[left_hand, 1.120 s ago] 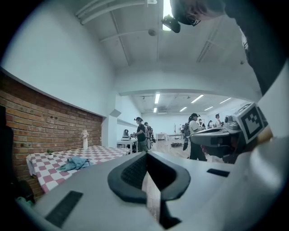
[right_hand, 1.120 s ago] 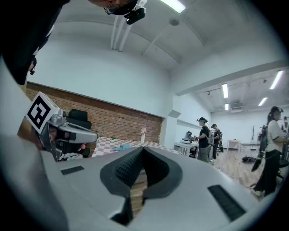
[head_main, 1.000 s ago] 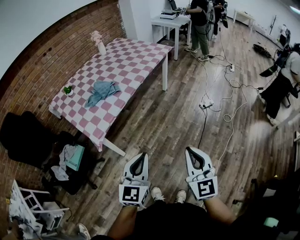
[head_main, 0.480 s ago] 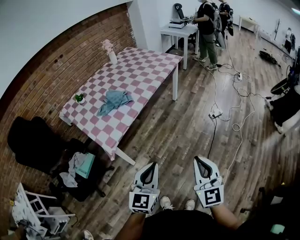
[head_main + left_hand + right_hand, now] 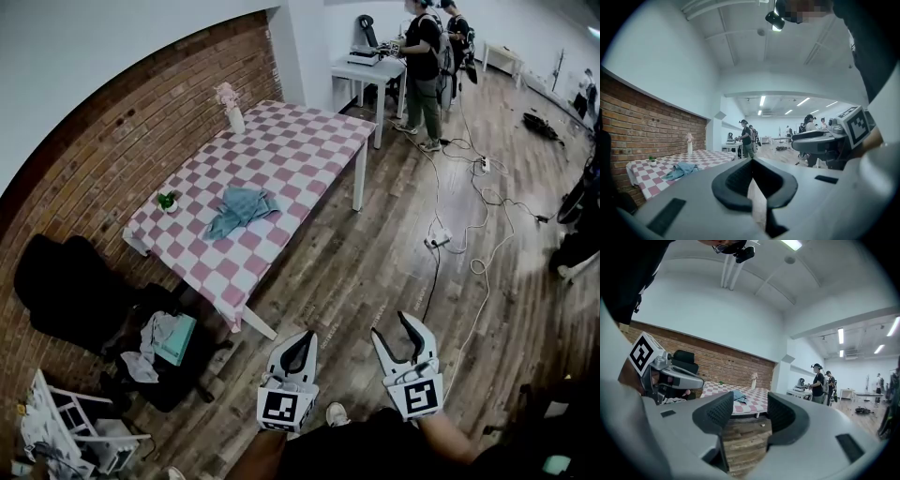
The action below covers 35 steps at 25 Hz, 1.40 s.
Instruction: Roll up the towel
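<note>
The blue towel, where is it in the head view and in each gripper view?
Head view: towel lies crumpled on the checkered table, left of centre.
Left gripper view: lower left, small, on the tabletop.
Right gripper view: just left of centre, small.
Shared landmark: the white vase of flowers at the table's far end.

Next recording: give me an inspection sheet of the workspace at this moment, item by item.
Surface: table with pink-checked cloth; neither gripper near it.
Job's things: blue towel lies crumpled on the table, not rolled.
Clutter: potted plant and flower vase on the table.
Grippers: left gripper shut, empty; right gripper open, jaws have just been opening, nothing between them; both over the floor.
Cables: power strip and loose cables across the floor.
Surroundings: brick wall, chair piled with clothes, people at a white desk.
</note>
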Each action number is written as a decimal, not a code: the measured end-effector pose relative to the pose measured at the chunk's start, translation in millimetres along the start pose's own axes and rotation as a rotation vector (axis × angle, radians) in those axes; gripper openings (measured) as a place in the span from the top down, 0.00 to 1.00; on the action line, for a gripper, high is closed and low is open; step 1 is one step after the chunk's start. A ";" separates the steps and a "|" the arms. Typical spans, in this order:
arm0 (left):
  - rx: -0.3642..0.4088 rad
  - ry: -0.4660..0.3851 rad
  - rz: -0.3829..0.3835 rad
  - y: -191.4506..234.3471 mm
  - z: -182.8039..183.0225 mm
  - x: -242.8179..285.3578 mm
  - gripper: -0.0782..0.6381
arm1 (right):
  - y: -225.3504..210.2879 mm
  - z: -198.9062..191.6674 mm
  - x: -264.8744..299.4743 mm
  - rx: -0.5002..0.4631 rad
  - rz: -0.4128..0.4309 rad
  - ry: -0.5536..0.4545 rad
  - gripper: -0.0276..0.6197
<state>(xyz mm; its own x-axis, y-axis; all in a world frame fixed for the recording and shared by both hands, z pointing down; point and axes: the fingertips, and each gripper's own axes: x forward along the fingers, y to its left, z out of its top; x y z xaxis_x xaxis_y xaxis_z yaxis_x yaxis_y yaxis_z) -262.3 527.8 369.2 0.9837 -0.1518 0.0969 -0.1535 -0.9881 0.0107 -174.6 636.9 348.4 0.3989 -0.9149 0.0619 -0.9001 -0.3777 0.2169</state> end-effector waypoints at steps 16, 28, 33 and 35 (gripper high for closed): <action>-0.047 0.031 0.173 84.0 -13.9 20.0 0.54 | 23.4 -6.4 102.0 -0.053 0.192 0.022 0.34; -0.059 0.112 0.330 154.6 -24.1 91.3 0.52 | -9.7 -29.0 214.3 -0.134 0.376 0.063 0.34; -0.060 0.131 0.370 167.3 -23.7 126.1 0.53 | -25.3 -38.8 258.7 -0.164 0.440 0.059 0.35; -0.061 0.134 0.398 172.9 -22.8 134.9 0.53 | -27.6 -40.6 274.0 -0.146 0.478 0.045 0.35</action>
<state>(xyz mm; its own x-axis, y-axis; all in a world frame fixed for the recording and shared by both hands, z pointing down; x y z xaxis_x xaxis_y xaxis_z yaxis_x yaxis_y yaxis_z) -158.3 337.0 406.8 0.8264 -0.5124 0.2335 -0.5279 -0.8493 0.0044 -33.4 402.5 398.9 -0.0417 -0.9725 0.2293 -0.9514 0.1087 0.2881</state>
